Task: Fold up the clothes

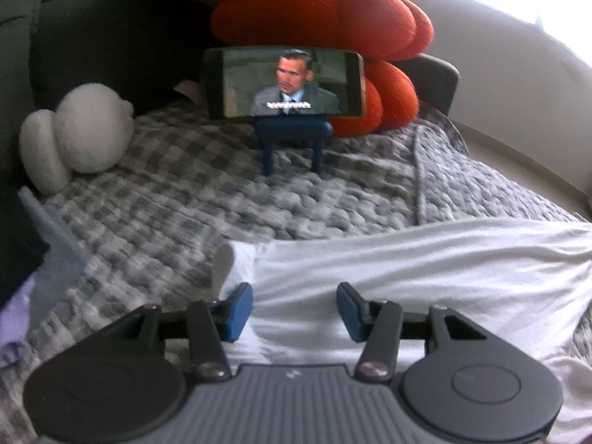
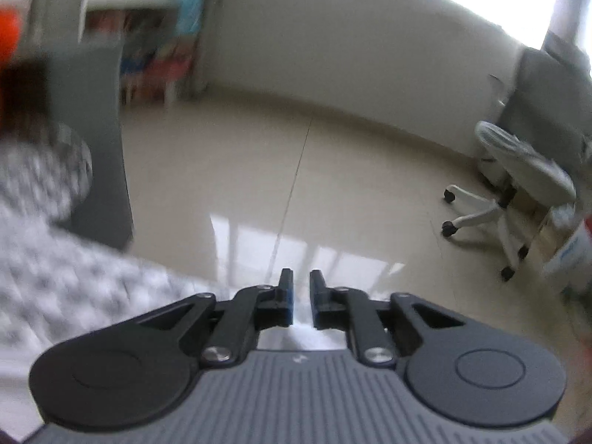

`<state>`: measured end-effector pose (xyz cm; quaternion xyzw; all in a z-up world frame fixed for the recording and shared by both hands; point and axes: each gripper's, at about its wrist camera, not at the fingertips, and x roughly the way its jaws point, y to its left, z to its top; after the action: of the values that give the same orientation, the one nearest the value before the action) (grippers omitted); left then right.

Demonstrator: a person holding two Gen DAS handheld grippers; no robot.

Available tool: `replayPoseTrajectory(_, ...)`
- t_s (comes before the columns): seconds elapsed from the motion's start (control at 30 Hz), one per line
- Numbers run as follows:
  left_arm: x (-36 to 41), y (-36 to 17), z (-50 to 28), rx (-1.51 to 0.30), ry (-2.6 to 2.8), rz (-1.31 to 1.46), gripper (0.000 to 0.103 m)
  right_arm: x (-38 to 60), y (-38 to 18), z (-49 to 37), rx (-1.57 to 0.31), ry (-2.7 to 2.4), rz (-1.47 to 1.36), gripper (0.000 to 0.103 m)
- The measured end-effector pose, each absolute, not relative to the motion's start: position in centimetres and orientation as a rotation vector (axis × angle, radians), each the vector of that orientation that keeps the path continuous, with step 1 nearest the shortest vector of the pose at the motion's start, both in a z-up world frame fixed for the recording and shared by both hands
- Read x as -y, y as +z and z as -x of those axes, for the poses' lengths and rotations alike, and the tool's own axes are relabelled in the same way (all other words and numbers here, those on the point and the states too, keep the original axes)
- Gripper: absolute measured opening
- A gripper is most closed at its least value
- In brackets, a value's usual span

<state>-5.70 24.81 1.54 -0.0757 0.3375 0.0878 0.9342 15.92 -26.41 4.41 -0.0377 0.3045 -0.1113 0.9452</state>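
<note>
A: Starting with the left wrist view, what do we have in front of us?

B: We see our left gripper (image 1: 295, 310) low over a white garment (image 1: 425, 277) that lies across a grey checked blanket (image 1: 177, 199) on a bed. Its jaws stand about half open, one on each side of a soft ridge of the cloth. The pads do not look pressed into it, so we judge nothing is held yet.

A: And further back?

B: A phone (image 1: 286, 81) sits on a small blue stand (image 1: 292, 137), with an orange cushion (image 1: 333, 26) behind it and a white plush toy (image 1: 77, 140) to the left.

A: How will the garment handle?

B: We judge it light, thin and limp. It already lies in loose wrinkles, so it should drape and bunch instead of keeping a shape. The rolled end near the left pad, likely a sleeve or hem, looks the best place to pinch, since a doubled edge gives more to grip.

A: Now the right wrist view?

B: Our right gripper (image 2: 301, 298) points out over a pale tiled floor (image 2: 333, 185), past the blurred blanket edge. Its jaws are nearly closed, with a narrow gap and nothing between them. An office chair (image 2: 518, 170) stands far right. The garment is not in this view.
</note>
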Motion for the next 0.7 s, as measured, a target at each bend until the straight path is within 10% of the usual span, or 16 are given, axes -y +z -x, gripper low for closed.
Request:
replayPoseTrajectory(0.47, -26.3, 0.9, 6.4, -0.71, 0.236, 0.157, 0.053, 14.2, 4.1, -4.8, -0.757, 0.372, 0.337, 0.029)
replayPoseTrajectory(0.7, -27.9, 0.8, 8.4, -0.72, 0.241, 0.16, 0.054, 23.0, 4.2, -5.0, -0.803, 0.067, 0.121, 0.032)
